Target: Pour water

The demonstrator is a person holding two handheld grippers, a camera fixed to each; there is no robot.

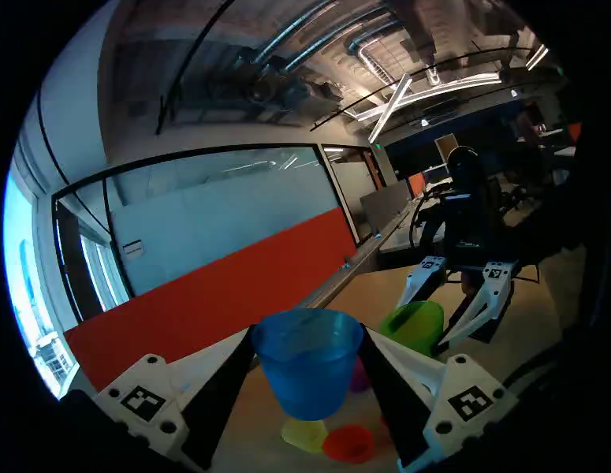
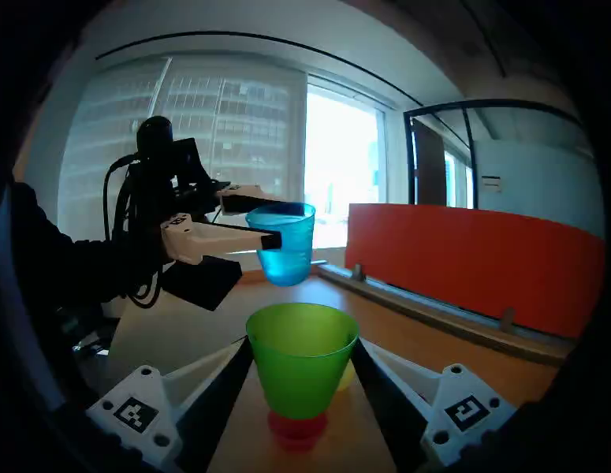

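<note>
Because pouring needs a source above a receiver, the left gripper presses its fingers on both sides of the blue cup, holding it upright, higher than and near the green cup. The right gripper clamps that green cup the same way, upright above the desk, mouth ready to receive. Whether the blue cup holds water, I cannot tell.

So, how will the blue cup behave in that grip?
Probably light and slightly flexible: the blue cup looks like thin translucent plastic. Its smooth wall may slip, though the wider rim should wedge in the left gripper.
</note>
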